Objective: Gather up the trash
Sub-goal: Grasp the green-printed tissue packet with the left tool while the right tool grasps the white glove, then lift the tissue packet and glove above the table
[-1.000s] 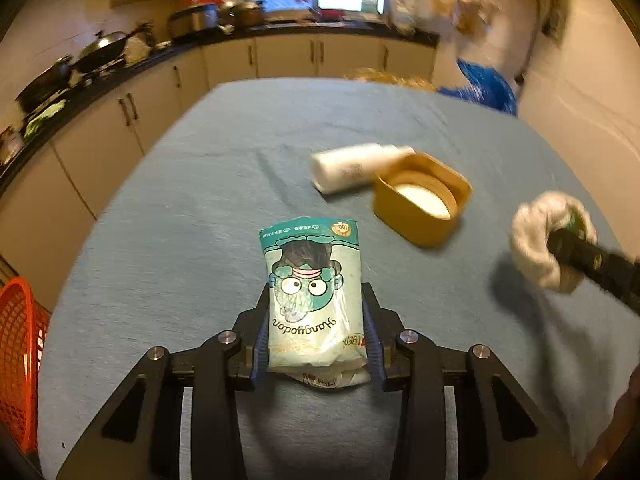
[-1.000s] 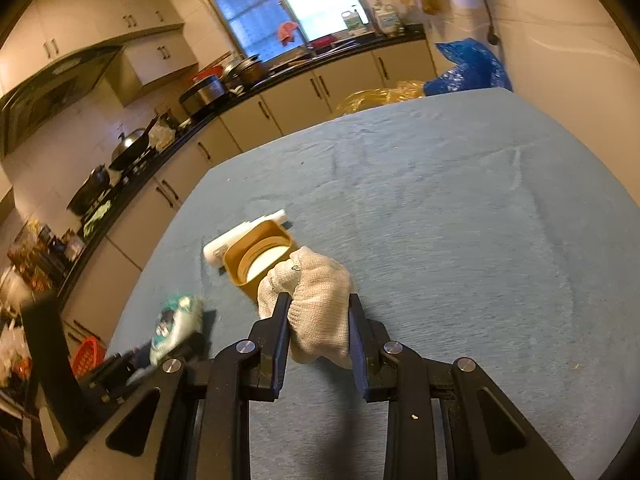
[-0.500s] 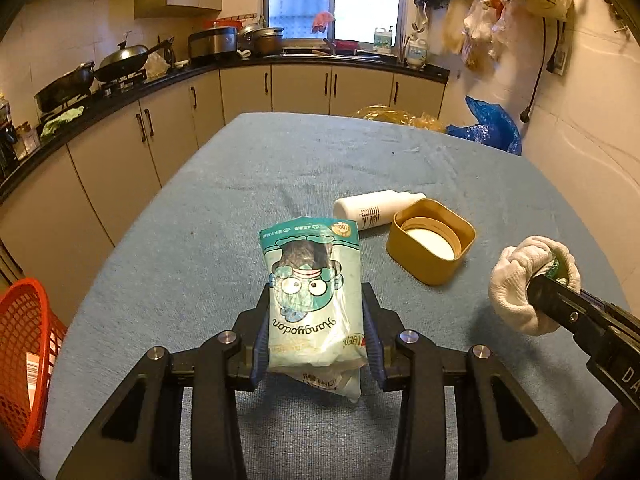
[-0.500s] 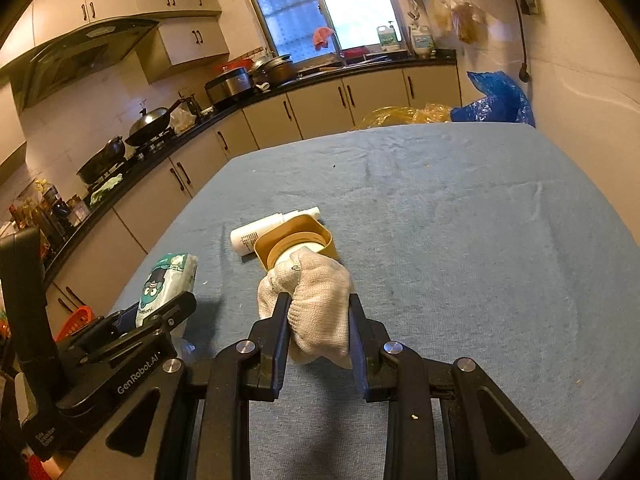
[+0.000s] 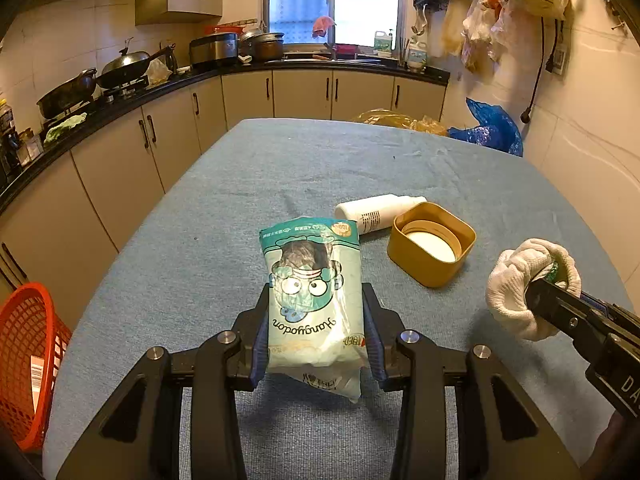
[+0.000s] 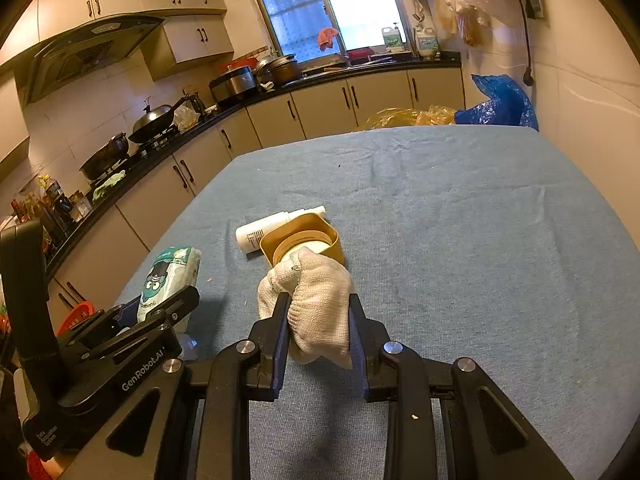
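My left gripper [image 5: 316, 320] is shut on a teal snack packet [image 5: 312, 284] with a cartoon face, held above the blue tablecloth. That packet [image 6: 170, 276] shows at the left of the right wrist view, in the left gripper [image 6: 160, 312]. My right gripper [image 6: 318, 320] is shut on a crumpled white glove [image 6: 316, 312]. From the left wrist view the glove [image 5: 520, 280] hangs at the right, clamped by the right gripper [image 5: 540, 292]. A white bottle [image 5: 376, 210] lies on its side on the cloth, touching a yellow square container [image 5: 430, 254].
An orange basket [image 5: 24, 364] stands beside the table at the lower left. The table [image 5: 320, 160] is covered in blue cloth. Kitchen counters with pans run along the left and far walls. Yellow and blue plastic bags [image 5: 486, 130] sit past the far right corner.
Both views have tilted up, showing more of the kitchen. The grips on packet and glove are unchanged.
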A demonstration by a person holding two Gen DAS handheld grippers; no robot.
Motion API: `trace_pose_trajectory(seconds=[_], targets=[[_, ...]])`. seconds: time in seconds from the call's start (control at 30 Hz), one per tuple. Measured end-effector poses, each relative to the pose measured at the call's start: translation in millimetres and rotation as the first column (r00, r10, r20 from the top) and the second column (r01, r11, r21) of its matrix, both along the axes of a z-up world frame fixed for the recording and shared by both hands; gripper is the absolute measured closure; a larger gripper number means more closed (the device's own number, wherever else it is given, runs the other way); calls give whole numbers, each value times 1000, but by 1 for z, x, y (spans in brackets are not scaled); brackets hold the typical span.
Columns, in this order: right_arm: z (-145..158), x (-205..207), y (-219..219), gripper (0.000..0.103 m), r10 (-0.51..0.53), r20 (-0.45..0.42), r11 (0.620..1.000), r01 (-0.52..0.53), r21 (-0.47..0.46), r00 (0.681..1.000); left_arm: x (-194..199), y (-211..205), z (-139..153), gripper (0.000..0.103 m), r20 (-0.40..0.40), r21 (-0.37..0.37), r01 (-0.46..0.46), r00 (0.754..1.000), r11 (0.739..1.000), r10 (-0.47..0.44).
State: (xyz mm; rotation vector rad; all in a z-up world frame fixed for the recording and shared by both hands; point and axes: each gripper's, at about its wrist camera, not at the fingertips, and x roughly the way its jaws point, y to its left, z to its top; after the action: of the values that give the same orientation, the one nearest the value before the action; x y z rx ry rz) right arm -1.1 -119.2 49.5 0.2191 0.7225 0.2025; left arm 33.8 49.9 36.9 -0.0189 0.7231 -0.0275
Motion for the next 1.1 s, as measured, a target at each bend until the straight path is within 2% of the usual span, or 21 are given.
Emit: trace_pose_trajectory(seconds=[1.1], targets=[[2, 0, 1, 74, 1, 2, 1000, -1, 1, 1000, 1, 1, 1, 64, 9, 5, -15, 1000, 1000, 15]])
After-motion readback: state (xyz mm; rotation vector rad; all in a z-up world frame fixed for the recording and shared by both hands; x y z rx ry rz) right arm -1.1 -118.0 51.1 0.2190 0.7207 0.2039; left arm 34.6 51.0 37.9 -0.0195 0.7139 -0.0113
